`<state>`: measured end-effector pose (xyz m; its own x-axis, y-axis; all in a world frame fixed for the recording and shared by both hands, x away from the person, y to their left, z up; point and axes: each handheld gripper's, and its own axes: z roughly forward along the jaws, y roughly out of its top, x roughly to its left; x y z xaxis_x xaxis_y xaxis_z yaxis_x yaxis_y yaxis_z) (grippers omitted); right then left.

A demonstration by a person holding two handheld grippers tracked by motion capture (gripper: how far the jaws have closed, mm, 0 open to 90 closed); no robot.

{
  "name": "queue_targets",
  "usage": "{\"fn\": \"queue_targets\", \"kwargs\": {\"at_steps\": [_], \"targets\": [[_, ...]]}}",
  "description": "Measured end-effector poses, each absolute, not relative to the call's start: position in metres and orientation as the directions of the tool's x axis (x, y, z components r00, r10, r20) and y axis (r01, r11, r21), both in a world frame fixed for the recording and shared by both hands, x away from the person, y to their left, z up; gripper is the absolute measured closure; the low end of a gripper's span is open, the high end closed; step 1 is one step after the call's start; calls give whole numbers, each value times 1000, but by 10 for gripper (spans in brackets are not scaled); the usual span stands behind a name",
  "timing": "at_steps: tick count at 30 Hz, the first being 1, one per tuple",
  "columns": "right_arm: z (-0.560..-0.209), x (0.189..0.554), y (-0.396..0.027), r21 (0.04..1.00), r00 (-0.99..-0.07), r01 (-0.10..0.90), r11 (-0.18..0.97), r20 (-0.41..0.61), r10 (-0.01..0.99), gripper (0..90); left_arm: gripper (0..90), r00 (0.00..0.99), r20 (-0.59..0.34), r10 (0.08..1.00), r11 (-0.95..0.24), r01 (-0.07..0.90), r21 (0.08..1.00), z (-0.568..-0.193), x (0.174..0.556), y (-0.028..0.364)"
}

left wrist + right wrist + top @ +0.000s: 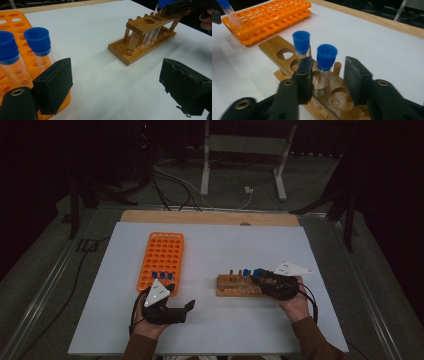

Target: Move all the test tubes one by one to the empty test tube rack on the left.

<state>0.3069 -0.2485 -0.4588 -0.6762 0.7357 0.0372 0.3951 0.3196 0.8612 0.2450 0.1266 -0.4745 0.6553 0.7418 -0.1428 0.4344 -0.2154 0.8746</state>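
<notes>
A wooden rack (235, 285) lies right of the table's middle and holds two clear tubes with blue caps. My right gripper (329, 72) is open around the nearer tube (325, 62). Its left pad (305, 75) is close to the glass and its right pad (355, 77) stands clear of it. The second tube (301, 45) stands one hole farther along. My left gripper (117, 87) is open and holds nothing, just right of the orange rack (15, 22). Two blue-capped tubes (37, 47) stand in that rack beside its left pad (53, 85). In the high view my left gripper (181, 296) sits at the orange rack's near end.
The orange rack (162, 260) has many vacant holes toward the far side. A wooden strip (210, 217) borders the white table (225, 245) at the back. Cables and a metal stand's legs (240, 165) lie on the floor beyond.
</notes>
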Motion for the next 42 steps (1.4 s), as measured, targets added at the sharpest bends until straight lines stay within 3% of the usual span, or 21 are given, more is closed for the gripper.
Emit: {"fn": "queue_targets", "kwargs": {"at_steps": [5, 12, 34, 42], "targets": [[-460, 305, -245, 861, -685, 381, 338, 17, 728, 700, 123, 659, -142, 738, -219, 433, 875, -475, 245, 125], [-461, 306, -245, 862, -694, 383, 333, 31, 719, 755, 113, 664, -144, 734, -219, 432, 875, -475, 245, 123], [-435, 301, -254, 894, -686, 359, 268, 58, 725, 762, 8, 685, -136, 716, -238, 422, 875, -468, 246, 103], [-428, 301, -259, 903, -682, 357, 239, 77, 727, 762, 7, 696, -128, 707, -243, 409, 879, -461, 248, 95]]}}
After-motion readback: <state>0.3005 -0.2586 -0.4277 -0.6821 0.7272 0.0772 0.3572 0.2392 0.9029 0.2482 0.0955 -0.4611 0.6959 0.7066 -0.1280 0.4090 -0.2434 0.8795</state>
